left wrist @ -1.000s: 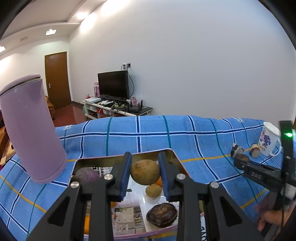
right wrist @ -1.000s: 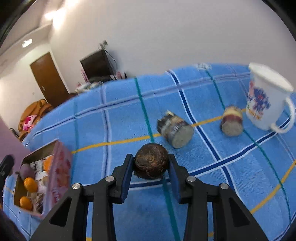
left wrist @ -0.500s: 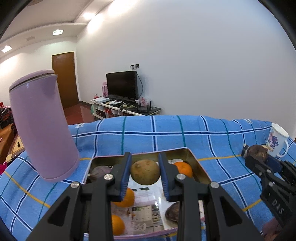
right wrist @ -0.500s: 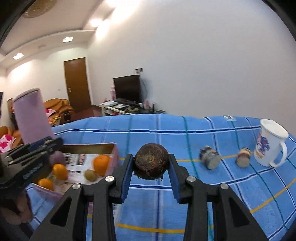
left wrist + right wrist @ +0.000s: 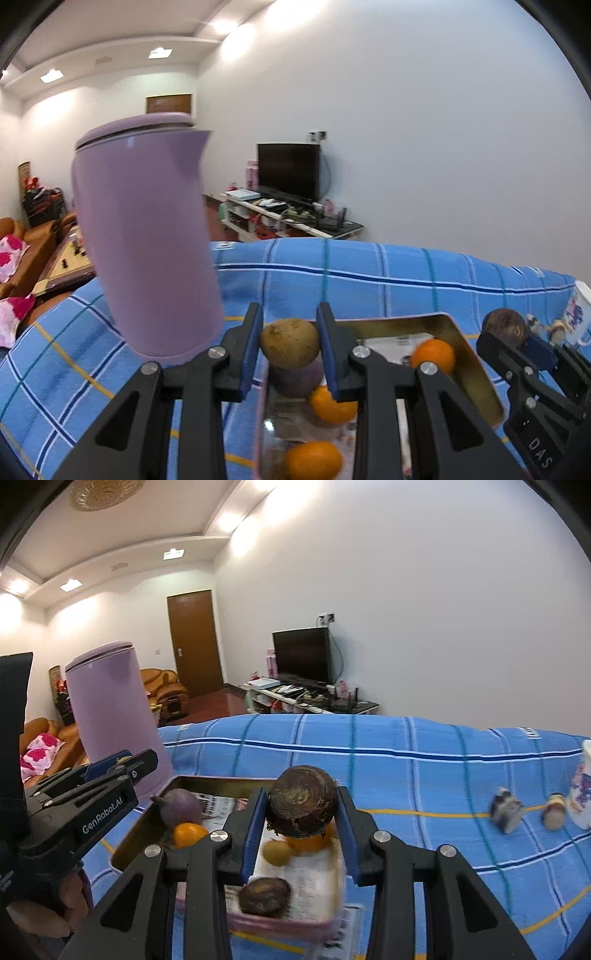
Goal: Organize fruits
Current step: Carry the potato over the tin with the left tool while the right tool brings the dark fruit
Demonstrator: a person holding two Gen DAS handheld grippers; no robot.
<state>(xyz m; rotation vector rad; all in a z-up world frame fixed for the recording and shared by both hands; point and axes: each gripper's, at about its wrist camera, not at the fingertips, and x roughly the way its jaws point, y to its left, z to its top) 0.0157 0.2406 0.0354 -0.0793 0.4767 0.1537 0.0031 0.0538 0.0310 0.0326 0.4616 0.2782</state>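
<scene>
White "GenRobot.AI" lettering marks the left hand-held gripper.

A black television stands against the plain white wall, on a low white stand cluttered with small items. Above its right corner a wall socket trails a cable. Left of the television a brown wooden door is shut, with an orange-brown sofa beside it on the reddish floor. Recessed ceiling lights glow overhead.
</scene>
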